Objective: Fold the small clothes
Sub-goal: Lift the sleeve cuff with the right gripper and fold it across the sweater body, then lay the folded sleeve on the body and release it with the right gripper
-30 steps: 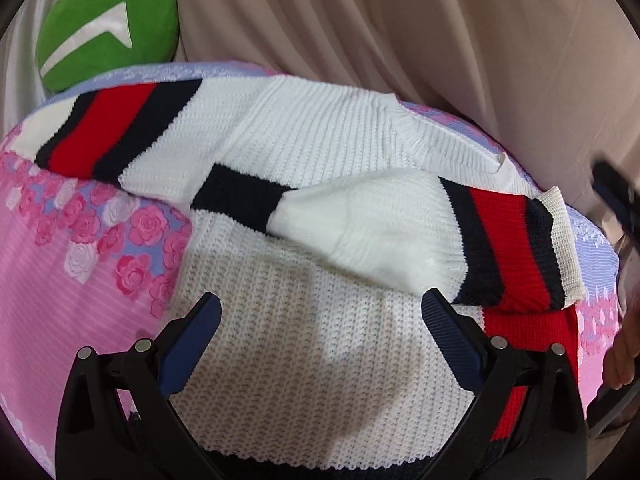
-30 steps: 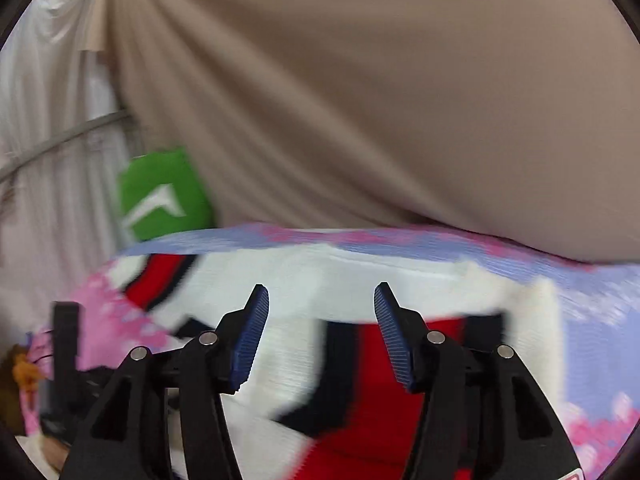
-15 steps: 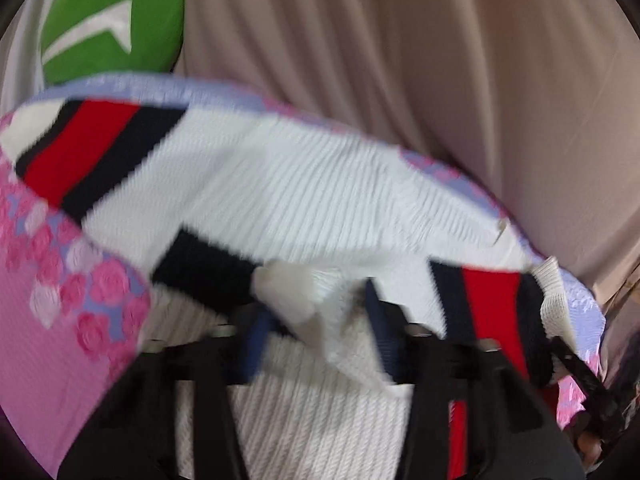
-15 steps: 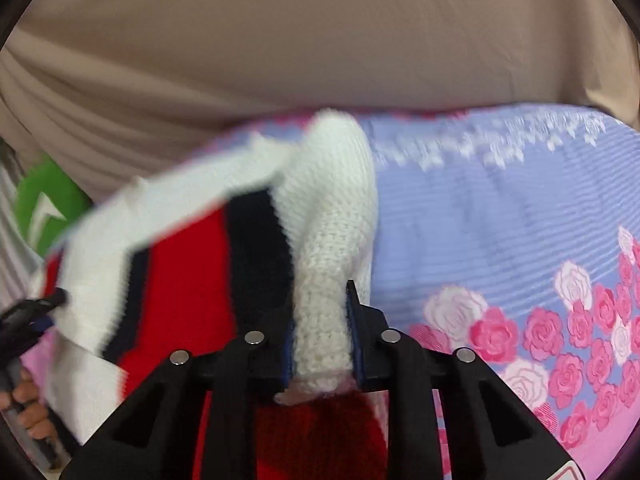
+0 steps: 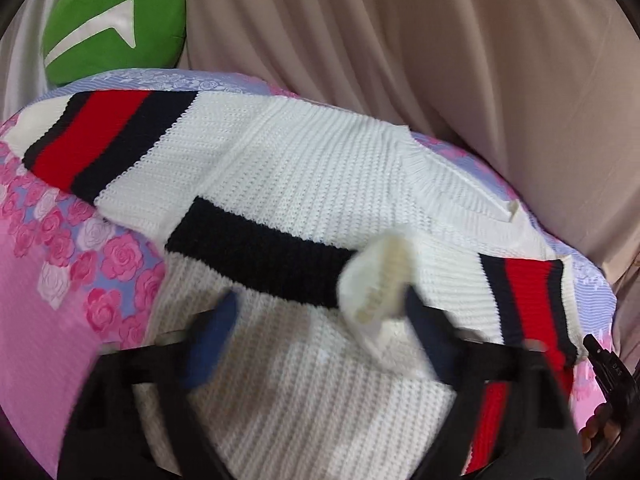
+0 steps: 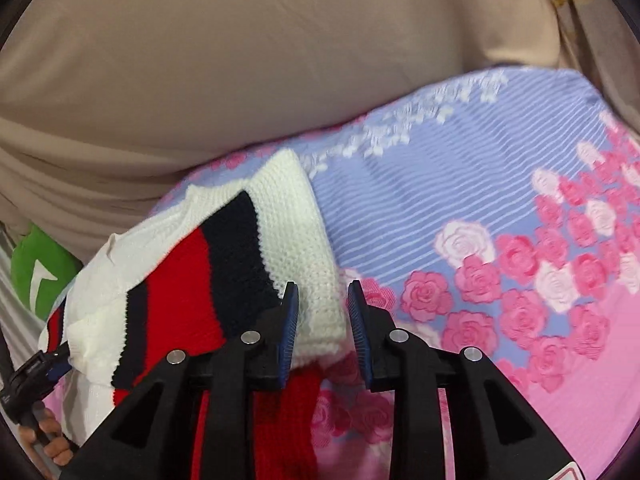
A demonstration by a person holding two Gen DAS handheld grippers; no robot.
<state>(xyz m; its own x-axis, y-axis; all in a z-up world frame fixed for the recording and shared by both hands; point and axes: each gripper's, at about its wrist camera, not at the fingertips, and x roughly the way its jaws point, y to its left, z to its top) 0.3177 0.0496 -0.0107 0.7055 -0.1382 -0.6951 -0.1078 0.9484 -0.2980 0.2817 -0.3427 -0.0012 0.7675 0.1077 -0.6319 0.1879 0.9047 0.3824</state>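
The sweater (image 5: pixel 304 184) lies spread on the bedsheet (image 5: pixel 48 320), one sleeve (image 5: pixel 100 140) reaching toward 10 o'clock, the other sleeve (image 5: pixel 524 300) folded across the body at 3 o'clock. A cushion (image 5: pixel 108 20) sits behind the bed at 11 o'clock, the curtain (image 5: pixel 400 60) behind it all from 12 to 2 o'clock. In the right wrist view the sleeve cuff (image 6: pixel 296 248) lies at 9 o'clock on the sheet

The sweater (image 5: pixel 304 184) was chunky ribbed knit, matt and rough. The bedsheet (image 6: pixel 500 216) was smooth printed cloth. The fingers (image 6: pixel 289 332) carried ridged blue pads on matt black plastic with shiny metal pins. The curtain (image 5: pixel 440 60) was soft, matt cloth.
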